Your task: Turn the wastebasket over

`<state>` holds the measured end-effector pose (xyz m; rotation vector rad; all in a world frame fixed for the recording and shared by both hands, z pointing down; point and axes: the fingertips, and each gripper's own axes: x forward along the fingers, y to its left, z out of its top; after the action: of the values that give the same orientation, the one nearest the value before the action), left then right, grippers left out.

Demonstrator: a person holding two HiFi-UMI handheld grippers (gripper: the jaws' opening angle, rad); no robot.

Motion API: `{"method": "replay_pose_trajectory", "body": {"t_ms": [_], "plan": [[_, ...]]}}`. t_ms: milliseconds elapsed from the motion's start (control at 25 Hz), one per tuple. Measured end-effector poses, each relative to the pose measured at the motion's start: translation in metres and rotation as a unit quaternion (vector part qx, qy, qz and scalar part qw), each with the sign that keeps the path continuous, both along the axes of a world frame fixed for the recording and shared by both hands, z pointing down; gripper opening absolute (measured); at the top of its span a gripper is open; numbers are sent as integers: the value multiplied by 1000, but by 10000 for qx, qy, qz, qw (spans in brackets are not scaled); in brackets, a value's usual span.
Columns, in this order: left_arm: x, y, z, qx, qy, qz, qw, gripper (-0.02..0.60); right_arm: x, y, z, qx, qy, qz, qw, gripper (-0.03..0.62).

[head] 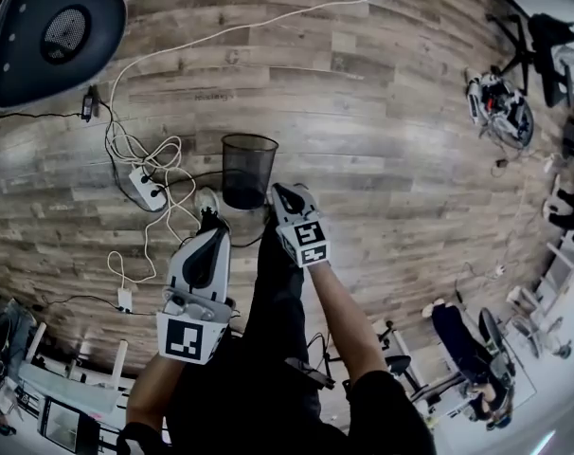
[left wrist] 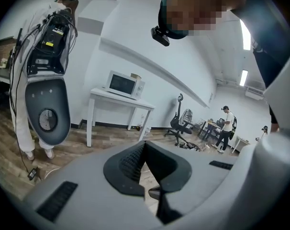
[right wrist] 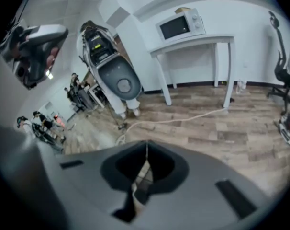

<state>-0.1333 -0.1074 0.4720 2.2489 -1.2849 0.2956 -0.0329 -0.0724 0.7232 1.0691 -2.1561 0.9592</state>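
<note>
On the floor, the wastebasket stands upright, apparently empty.

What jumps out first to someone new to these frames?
The black mesh wastebasket stands upright, mouth up, mid-floor in the head view. Just below it the left gripper and right gripper point toward it, jaws together, empty. White cables tangle round a power strip to its left.

The wastebasket is black mesh, the floor brown wood-grain, the cables white.
</note>
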Motion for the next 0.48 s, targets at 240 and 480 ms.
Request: {"method": "replay_pose_trajectory", "body": {"t_ms": [240, 480], "plan": [[-5, -10, 20, -91, -24, 84, 9999, 34, -10, 9, 66, -484, 260, -353, 9979, 35], [-7, -18, 36, -121, -16, 41, 9999, 34, -18, 14, 121, -802, 452, -804, 9925, 37]]}}
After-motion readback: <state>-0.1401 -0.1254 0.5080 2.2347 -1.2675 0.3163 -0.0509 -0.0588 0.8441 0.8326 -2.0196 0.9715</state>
